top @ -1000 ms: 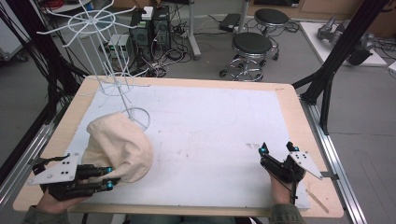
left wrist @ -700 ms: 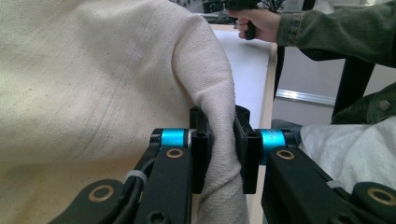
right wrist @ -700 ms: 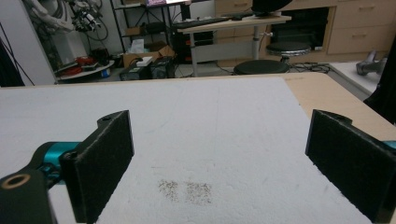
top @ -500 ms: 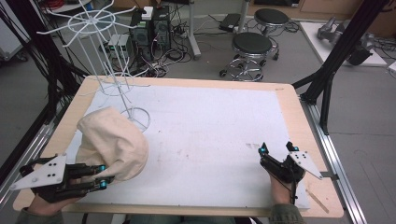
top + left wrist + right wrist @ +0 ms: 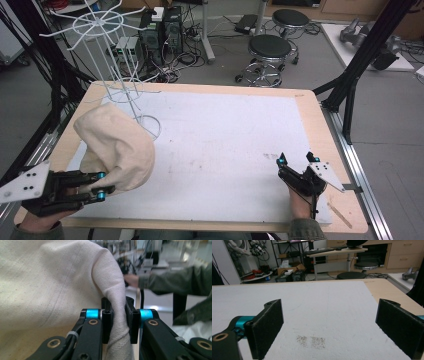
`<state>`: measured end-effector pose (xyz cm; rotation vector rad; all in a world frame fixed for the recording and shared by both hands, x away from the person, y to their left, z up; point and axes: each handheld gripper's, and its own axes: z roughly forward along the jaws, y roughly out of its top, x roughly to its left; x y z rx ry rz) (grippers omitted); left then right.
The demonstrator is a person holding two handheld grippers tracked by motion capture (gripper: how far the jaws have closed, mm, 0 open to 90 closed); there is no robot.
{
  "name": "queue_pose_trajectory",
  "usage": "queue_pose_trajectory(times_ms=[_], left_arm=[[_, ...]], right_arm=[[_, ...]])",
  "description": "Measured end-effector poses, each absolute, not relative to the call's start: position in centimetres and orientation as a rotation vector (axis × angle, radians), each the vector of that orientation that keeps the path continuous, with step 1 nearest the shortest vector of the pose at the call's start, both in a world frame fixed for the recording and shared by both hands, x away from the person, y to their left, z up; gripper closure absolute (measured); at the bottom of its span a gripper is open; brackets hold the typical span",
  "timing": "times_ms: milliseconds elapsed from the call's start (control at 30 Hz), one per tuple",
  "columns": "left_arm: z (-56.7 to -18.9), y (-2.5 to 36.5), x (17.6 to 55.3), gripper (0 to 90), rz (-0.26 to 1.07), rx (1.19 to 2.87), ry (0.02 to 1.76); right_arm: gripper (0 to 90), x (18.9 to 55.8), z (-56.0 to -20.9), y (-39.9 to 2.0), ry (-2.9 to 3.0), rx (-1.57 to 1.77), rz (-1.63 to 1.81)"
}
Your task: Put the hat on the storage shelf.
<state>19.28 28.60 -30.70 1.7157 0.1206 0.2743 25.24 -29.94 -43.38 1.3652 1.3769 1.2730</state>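
Cloth bag (image 5: 116, 147): cream canvas, bunched up at the near-left of the bench (image 5: 320, 125), hanging from the left gripper (image 5: 98, 186). Most of it is off the white mat (image 5: 225, 150); whether the lower edge touches the mat I can't tell from the high view.

Left gripper: jaws clamped tight on a folded edge of the bag. In the left gripper view the fabric (image 5: 50, 290) is pinched between the two black pads (image 5: 107, 322), with a twisted roll of cloth running down through the gap. The gripper lies roughly level, pointing right, with the grey plate (image 5: 25, 181) sticking out at the far left of the high view.

Wire rack (image 5: 107, 55): white, stands at the far-left corner of the bench, ring base (image 5: 152, 127) on the mat. The top of the bag sits just in front of the rack's stem and overlaps it in the high view; contact unclear.

Right gripper (image 5: 295, 161): near-right of the bench, low over the mat, well apart from the bag. Jaws wide open, nothing between them. The right gripper view shows both pads (image 5: 268, 325) spread with bare mat in the gap and a faint brown stain (image 5: 312, 341) on the mat just ahead.

Stools (image 5: 270, 50) and computer boxes (image 5: 160, 30) sit on the floor beyond the bench.
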Motion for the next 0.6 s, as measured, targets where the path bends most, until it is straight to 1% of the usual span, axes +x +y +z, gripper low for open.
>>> queue_pose_trajectory(times_ms=[167,333,367,600], left_arm=[[-29.0,28.7,19.9,79.3,0.261,1.655,0.105],[-26.8,28.9,19.8,79.3,0.338,1.622,0.089],[-25.8,29.0,19.6,79.4,0.358,1.617,0.076],[-23.9,29.1,19.3,79.2,0.399,1.618,0.057]], right_arm=[[6.6,25.2,-43.4,-29.9,1.375,1.369,1.274],[6.6,25.3,-43.4,-29.9,1.373,1.367,1.277],[6.6,25.3,-43.4,-29.9,1.373,1.367,1.278],[6.6,25.2,-43.4,-29.9,1.372,1.369,1.282]])
